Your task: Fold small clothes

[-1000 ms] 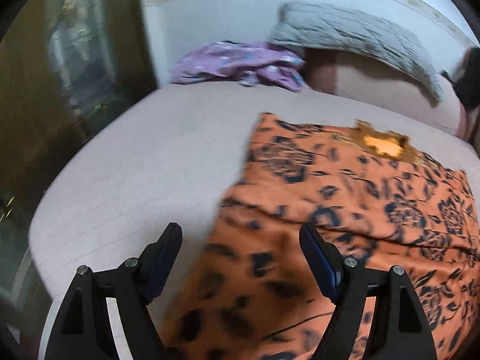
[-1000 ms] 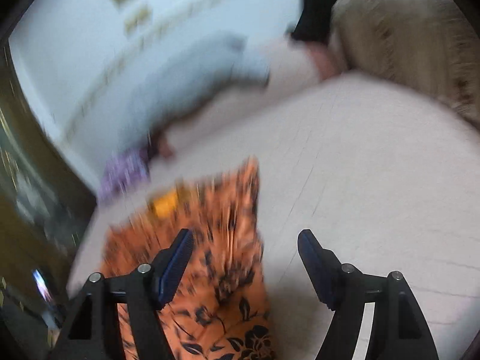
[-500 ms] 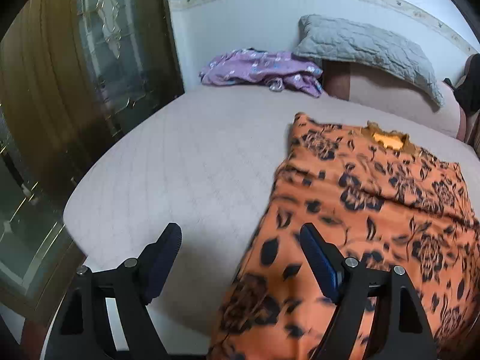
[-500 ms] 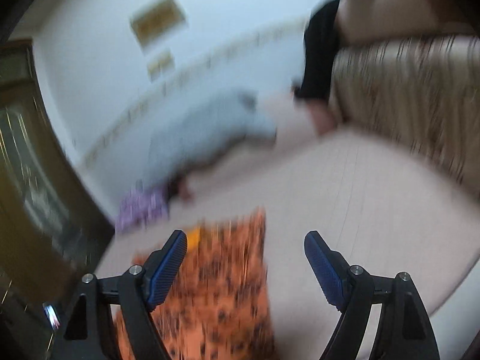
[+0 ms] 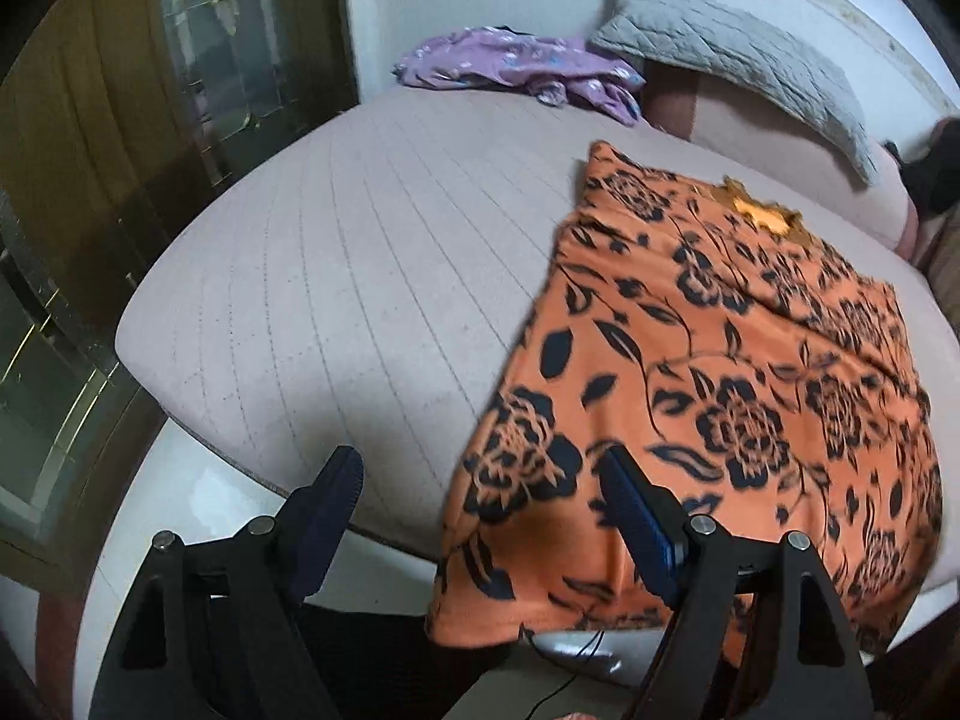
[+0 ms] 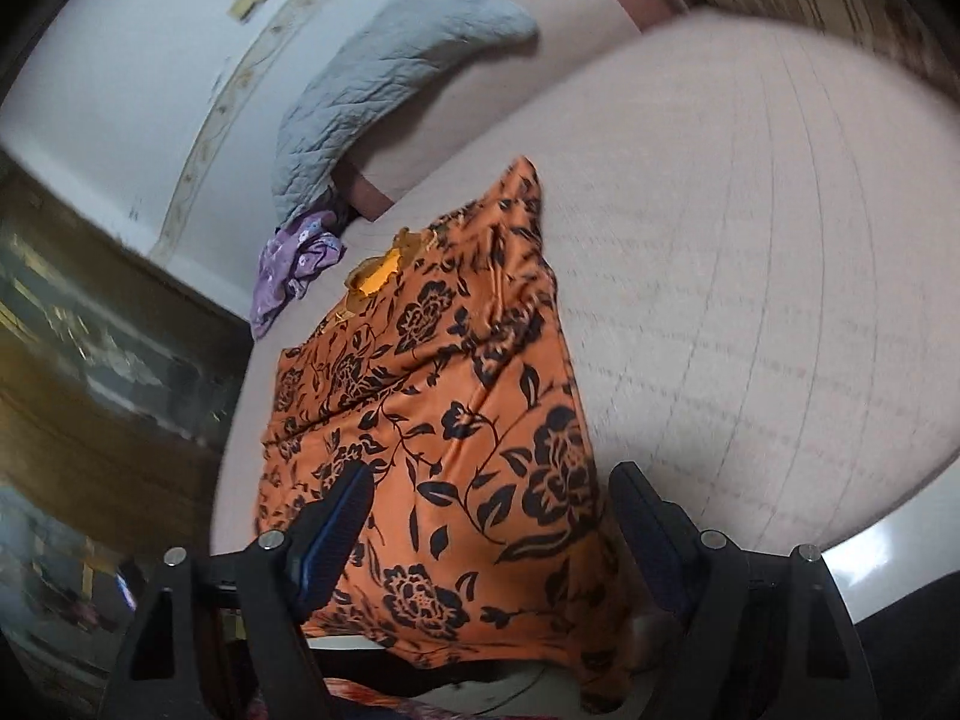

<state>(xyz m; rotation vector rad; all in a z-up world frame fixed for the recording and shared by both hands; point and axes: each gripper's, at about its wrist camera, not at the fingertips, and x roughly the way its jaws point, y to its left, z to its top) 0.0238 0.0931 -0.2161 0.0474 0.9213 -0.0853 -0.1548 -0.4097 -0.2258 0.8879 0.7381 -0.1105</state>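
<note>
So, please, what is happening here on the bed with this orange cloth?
A person holds a two-finger gripper in each hand above an orange garment with a black flower print. It lies spread on the pinkish bed, its near hem hanging over the edge. The left gripper and the right gripper are both open and hold nothing; neither pinches the cloth. A crumpled purple garment and a grey pillow lie at the far side, untouched.
</note>
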